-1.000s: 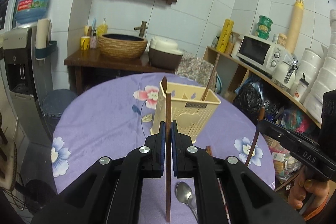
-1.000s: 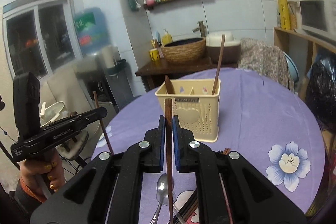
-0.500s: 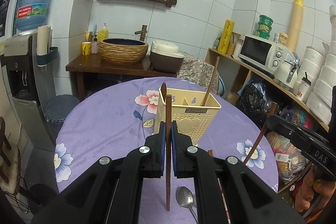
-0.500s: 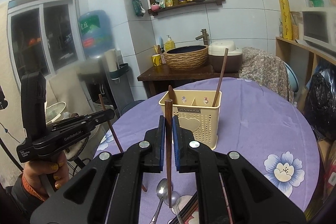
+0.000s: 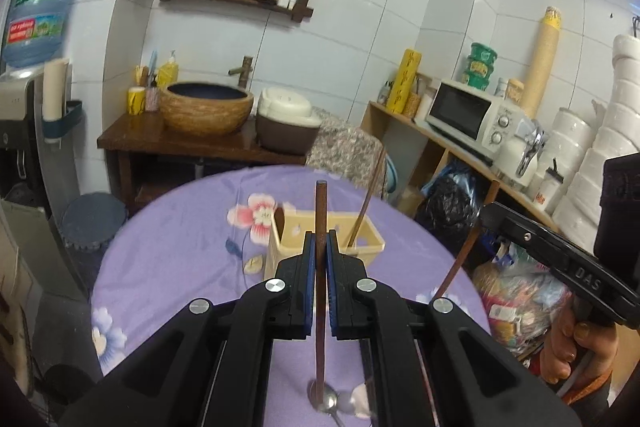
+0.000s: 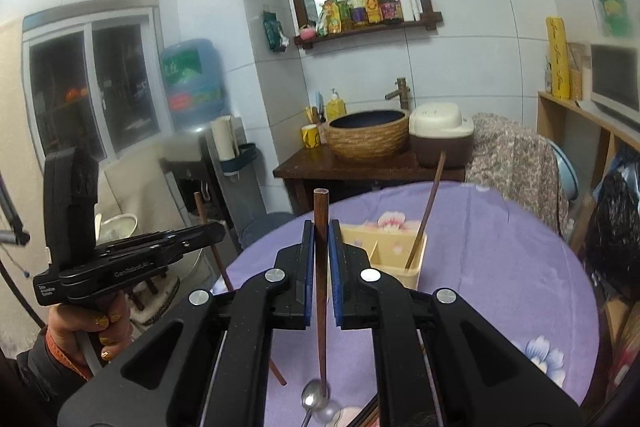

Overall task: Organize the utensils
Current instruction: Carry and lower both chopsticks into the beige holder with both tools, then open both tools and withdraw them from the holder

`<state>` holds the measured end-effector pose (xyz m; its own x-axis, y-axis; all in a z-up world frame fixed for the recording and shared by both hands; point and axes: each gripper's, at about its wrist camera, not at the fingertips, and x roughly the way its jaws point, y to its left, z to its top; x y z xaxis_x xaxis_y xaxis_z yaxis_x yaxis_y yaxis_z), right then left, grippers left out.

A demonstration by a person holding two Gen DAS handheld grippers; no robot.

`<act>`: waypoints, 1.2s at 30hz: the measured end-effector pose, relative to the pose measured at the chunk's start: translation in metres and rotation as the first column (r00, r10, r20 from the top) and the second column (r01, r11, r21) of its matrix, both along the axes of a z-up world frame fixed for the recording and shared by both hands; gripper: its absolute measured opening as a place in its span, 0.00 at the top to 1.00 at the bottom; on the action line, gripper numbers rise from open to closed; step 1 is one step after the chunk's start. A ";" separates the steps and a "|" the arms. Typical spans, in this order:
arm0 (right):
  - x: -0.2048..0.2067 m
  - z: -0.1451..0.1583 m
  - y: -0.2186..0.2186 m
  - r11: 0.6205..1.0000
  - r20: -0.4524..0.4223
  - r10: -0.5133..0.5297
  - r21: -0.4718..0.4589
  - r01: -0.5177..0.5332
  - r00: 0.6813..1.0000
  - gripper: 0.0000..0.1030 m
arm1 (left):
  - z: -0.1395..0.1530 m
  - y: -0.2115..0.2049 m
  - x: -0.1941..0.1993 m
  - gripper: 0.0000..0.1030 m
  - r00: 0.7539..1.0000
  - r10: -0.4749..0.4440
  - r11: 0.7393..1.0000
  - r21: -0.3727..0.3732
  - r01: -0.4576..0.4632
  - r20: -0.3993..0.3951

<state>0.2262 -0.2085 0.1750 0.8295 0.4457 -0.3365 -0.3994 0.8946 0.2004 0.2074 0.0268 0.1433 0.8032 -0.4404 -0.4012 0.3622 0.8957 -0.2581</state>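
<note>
My left gripper (image 5: 320, 239) is shut on a brown chopstick (image 5: 320, 203) that stands upright between its blue pads. Behind it sits the cream utensil holder (image 5: 370, 241) with another chopstick (image 5: 366, 211) leaning inside. My right gripper (image 6: 321, 231) is likewise shut on an upright brown chopstick (image 6: 321, 207), above the table in front of the holder (image 6: 396, 247). Each gripper shows in the other's view, the right gripper (image 5: 490, 215) and the left gripper (image 6: 216, 231), both lifted off the table. Metal spoons (image 5: 334, 403) lie on the cloth below.
The round table (image 5: 180, 247) wears a purple floral cloth. Behind it stand a wooden side table with a woven basin (image 5: 206, 109) and a rice cooker (image 5: 286, 123). A shelf with a microwave (image 5: 466, 115) is at the right, a water dispenser (image 6: 192, 83) at the left.
Both grippers have risen with their chopsticks still clamped. The holder and spoons now sit lower in each view, and the chopstick tips hang clear above the table.
</note>
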 end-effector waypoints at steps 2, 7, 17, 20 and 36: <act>0.012 0.024 -0.003 1.000 0.020 -0.011 0.003 0.011 1.000 0.92 | 0.027 -0.003 0.009 0.94 0.999 0.001 1.000 -0.003 -0.001 0.039; 0.043 0.088 -0.009 0.995 0.124 -0.101 0.002 0.102 0.987 0.92 | 0.078 -0.018 0.044 0.94 0.993 0.043 0.998 -0.042 -0.039 0.109; 0.106 0.055 -0.005 0.974 0.123 -0.219 -0.032 0.225 0.968 0.92 | 0.051 -0.055 0.107 0.94 0.980 0.151 0.984 0.077 -0.162 0.130; 0.118 0.015 -0.004 0.970 0.078 -0.231 -0.056 0.236 0.970 0.92 | 0.028 -0.058 0.112 0.94 0.982 0.152 0.982 0.098 -0.163 0.109; 0.130 -0.053 -0.014 0.965 -0.036 -0.258 -0.065 0.255 0.966 0.88 | -0.039 -0.051 0.126 0.47 0.983 0.184 0.970 0.164 -0.181 -0.005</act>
<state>0.3561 -0.2220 0.1225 0.8974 0.1983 -0.3940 -0.1473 0.9767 0.1560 0.3332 -0.0244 0.1038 0.8549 -0.2149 -0.4721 0.1849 0.9766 -0.1098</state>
